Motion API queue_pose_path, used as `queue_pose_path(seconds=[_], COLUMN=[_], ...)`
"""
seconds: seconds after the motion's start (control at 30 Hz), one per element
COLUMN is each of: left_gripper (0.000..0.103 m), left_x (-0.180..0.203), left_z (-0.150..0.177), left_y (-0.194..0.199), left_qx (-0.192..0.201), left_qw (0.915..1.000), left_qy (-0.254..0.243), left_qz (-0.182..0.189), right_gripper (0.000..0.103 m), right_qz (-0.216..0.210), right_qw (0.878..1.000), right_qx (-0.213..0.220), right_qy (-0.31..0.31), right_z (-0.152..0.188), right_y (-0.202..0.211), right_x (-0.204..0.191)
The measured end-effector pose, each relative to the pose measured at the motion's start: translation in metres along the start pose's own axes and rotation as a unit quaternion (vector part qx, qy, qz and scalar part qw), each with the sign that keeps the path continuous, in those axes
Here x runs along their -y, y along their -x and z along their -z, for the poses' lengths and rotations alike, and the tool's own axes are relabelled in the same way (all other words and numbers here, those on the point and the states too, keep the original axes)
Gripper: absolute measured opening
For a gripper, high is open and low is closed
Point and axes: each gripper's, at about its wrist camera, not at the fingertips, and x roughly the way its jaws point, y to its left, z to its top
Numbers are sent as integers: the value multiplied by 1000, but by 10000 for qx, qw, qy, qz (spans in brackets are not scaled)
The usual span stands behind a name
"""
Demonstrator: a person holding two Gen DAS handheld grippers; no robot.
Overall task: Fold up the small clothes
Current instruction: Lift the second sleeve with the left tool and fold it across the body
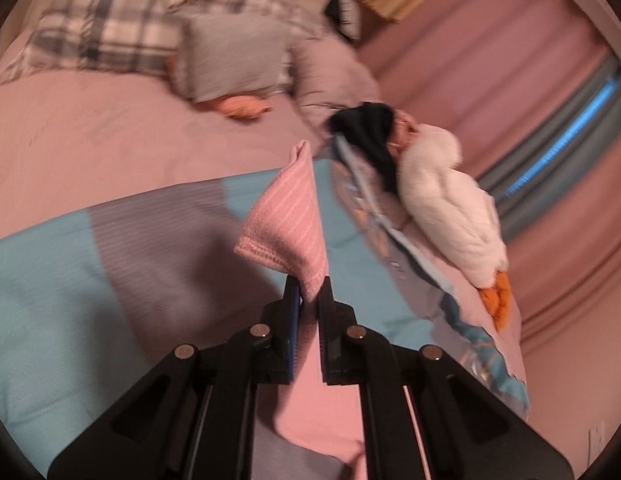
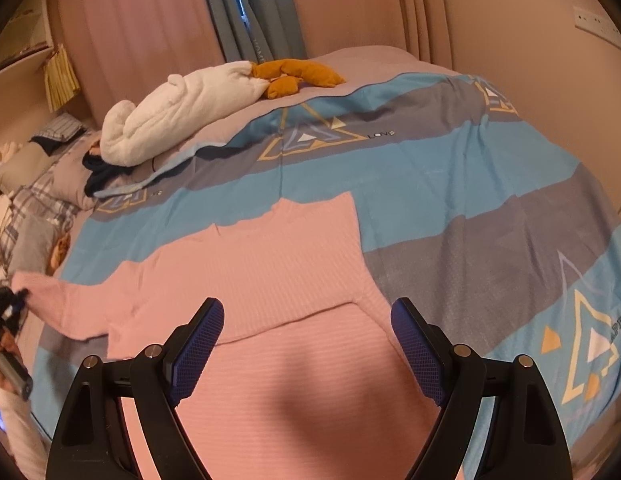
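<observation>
A pink ribbed sweater (image 2: 278, 280) lies flat on the blue and grey striped bedspread (image 2: 450, 184). One sleeve is folded across its lower body. The other sleeve stretches out to the left. My left gripper (image 1: 309, 286) is shut on that sleeve's cuff (image 1: 286, 224) and holds it raised above the bed; it also shows at the left edge of the right wrist view (image 2: 20, 294). My right gripper (image 2: 306, 312) is open and empty, hovering over the sweater's folded part.
A white plush duck (image 2: 178, 116) with orange feet lies at the far side of the bed, by dark clothes (image 2: 102, 176). Plaid and grey pillows (image 1: 158, 28) sit at the head. Pink curtains (image 2: 134, 40) hang behind the bed.
</observation>
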Motion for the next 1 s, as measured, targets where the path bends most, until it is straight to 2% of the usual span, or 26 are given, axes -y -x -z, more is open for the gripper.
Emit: queue_pose_path(seconds=[0.27,0.43,0.53,0.7,1.0], left_gripper=[8,8,8,8,8], left_x=[61,97,121,154,174], left_z=[18,39,57,96,156], left_y=[8,9,6,-3,-27], left_qx=[-138,-350,-489,-851,-1559], left_qw=[9965,9895,9829,9673,9398], left_qy=[-700,-1198,-1591,-2190,-2880], left_qz=[426,727,785,952,976], right_gripper=[85,85,85,85,85], right_qz=[-14,-21,-5,-5,11], right_qw=[10000,9999,9999,9998,9995], right_qx=[19,23,19,15,-54], right_qy=[-53,-105,-133,-174,-300], right_z=[0,1,1,2,6], right_y=[3,4,4,4,1], right_x=[2,5,6,10,21])
